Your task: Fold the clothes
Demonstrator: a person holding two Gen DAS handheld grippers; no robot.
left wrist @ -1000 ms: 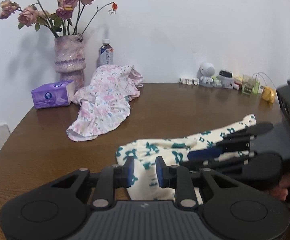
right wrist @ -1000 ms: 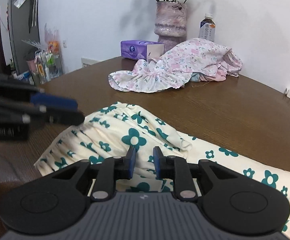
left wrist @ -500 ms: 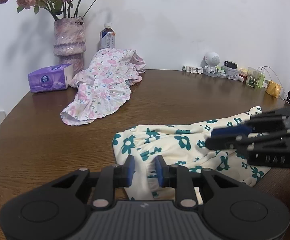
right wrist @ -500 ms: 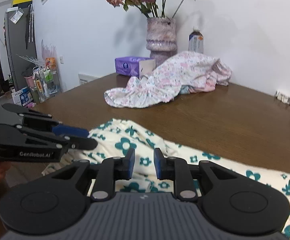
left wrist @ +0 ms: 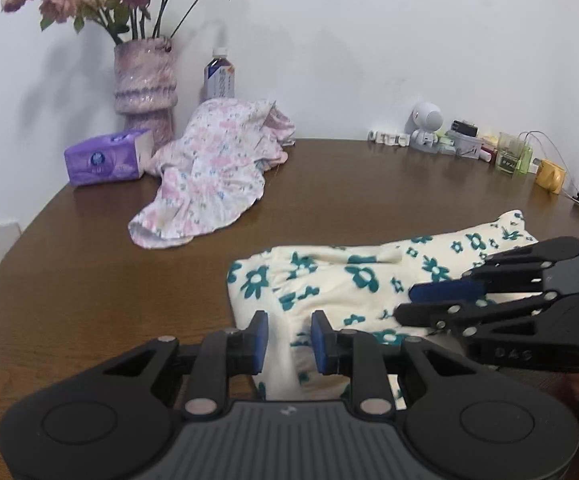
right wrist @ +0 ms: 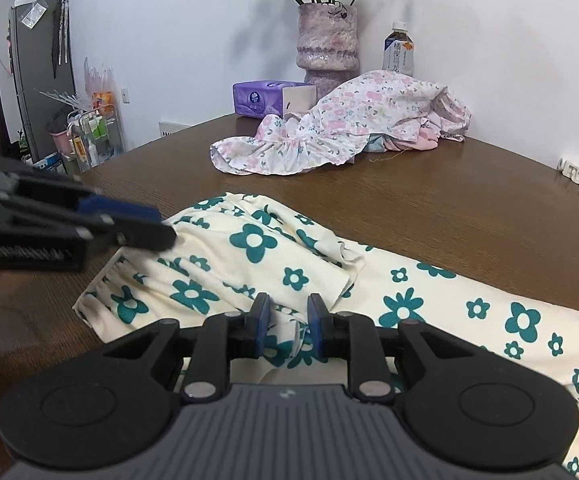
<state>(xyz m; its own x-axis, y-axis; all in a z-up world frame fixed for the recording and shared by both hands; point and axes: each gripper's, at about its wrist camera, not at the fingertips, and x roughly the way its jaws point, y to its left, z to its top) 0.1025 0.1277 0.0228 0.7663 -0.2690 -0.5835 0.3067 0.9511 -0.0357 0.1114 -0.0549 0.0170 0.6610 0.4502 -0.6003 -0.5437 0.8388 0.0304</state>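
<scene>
A cream garment with teal flowers (left wrist: 353, 276) lies crumpled on the brown table (left wrist: 89, 280), stretching off to the right. My left gripper (left wrist: 289, 340) is shut on a bunched fold at its near left edge. In the left wrist view my right gripper (left wrist: 441, 300) reaches in from the right, over the same cloth. In the right wrist view that gripper (right wrist: 288, 320) pinches a fold of the garment (right wrist: 249, 264), and the left gripper (right wrist: 145, 228) comes in blurred from the left. A second garment, pink and floral (left wrist: 209, 184), lies heaped farther back.
Behind the pink heap, by the wall, stand a vase of dried roses (left wrist: 145, 84), a purple tissue pack (left wrist: 103, 158) and a drink bottle (left wrist: 219, 76). Small trinkets (left wrist: 465, 144) and a yellow cup (left wrist: 549, 176) line the back right edge. Bare wood lies between the two garments.
Both grippers keep their hold on the cream garment. In the left wrist view the right gripper has drifted a little to the right, and the cloth between the two looks more spread out.
</scene>
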